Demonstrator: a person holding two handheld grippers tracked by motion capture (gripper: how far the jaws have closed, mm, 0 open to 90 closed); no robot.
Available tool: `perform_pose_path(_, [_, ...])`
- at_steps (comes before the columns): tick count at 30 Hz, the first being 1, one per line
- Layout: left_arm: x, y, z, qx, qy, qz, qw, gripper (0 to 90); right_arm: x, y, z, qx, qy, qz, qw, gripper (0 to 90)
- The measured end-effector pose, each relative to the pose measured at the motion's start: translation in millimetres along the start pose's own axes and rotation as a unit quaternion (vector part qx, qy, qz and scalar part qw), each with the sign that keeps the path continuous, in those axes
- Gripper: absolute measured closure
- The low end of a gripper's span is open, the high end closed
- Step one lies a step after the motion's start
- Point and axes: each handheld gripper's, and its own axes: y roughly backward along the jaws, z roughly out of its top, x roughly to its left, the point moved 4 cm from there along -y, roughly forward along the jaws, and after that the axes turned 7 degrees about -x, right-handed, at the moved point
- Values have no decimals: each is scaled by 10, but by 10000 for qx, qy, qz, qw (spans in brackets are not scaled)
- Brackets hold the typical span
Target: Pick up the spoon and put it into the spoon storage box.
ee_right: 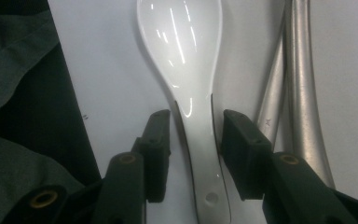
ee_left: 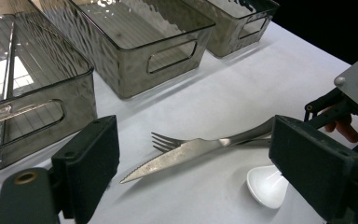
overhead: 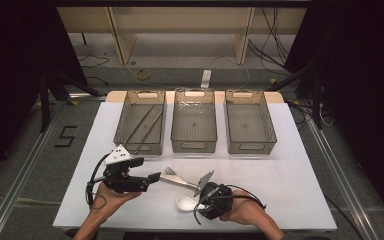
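A white ceramic spoon (ee_right: 182, 51) lies on the white table, its bowl pointing away from my right gripper (ee_right: 196, 135). The jaws flank the spoon's handle with a thin gap on each side, so they are open. In the high view this gripper (overhead: 200, 202) sits at the front edge by the spoon (overhead: 184, 203). A steel knife (ee_left: 177, 156) and fork (ee_left: 163, 140) lie together just beyond; their handles (ee_right: 303, 93) run beside the spoon. My left gripper (ee_left: 200, 163) stands wide open and empty, facing the knife blade; in the high view it (overhead: 152, 177) hovers left of the cutlery.
Three translucent grey bins stand in a row at the back of the table: the left bin (overhead: 140, 148) holds long thin metal pieces, the middle bin (overhead: 194, 146) and right bin (overhead: 252, 147) look bare. The table's front edge is close under both hands.
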Motion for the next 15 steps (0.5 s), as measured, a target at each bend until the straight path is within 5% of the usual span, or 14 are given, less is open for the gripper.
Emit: perform_pose_path(15, [11,-8,-9,26,-11,-1,10000,154,41,-9,5,-15,221,-101,9997,756])
